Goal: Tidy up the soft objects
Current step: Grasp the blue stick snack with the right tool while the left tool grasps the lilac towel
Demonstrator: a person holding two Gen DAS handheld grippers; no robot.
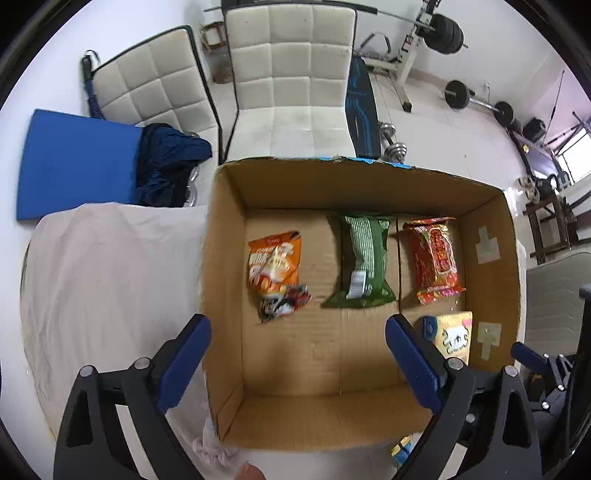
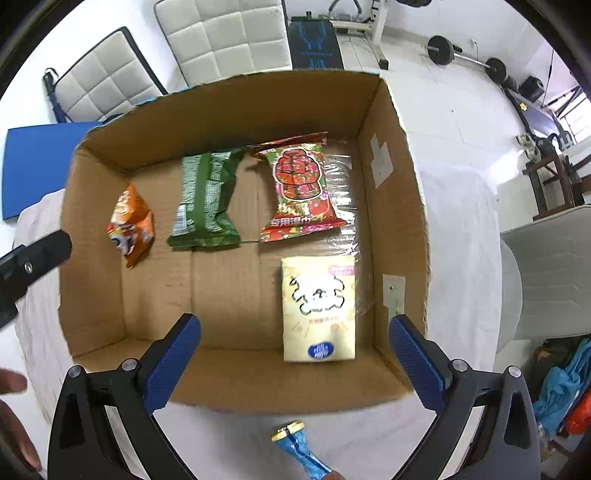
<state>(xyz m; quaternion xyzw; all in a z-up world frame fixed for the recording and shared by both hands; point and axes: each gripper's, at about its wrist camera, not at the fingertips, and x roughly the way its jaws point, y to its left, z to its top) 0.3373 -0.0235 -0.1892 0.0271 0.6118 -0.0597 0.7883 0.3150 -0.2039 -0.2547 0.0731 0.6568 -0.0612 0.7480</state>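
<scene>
An open cardboard box (image 1: 229, 221) (image 2: 391, 122) stands on a white cloth. Inside lie an orange snack bag (image 1: 275, 260) (image 2: 131, 221), a green pack (image 1: 364, 254) (image 2: 207, 199), a red wet-wipes pack (image 1: 436, 254) (image 2: 301, 188) and a cream tissue pack (image 1: 456, 334) (image 2: 319, 306). My left gripper (image 1: 297, 365) is open and empty above the box's near part. My right gripper (image 2: 295, 354) is open and empty over the box's near wall. A blue and yellow wrapped pack (image 2: 299, 448) (image 1: 400, 448) lies on the cloth in front of the box.
White cloth (image 1: 110, 277) covers the table. Two white padded chairs (image 1: 291, 74) (image 1: 155, 85) and a blue mat (image 1: 74, 162) stand beyond the box. Gym weights (image 1: 447, 33) stand at the back right. Another chair (image 2: 550, 273) is at the right.
</scene>
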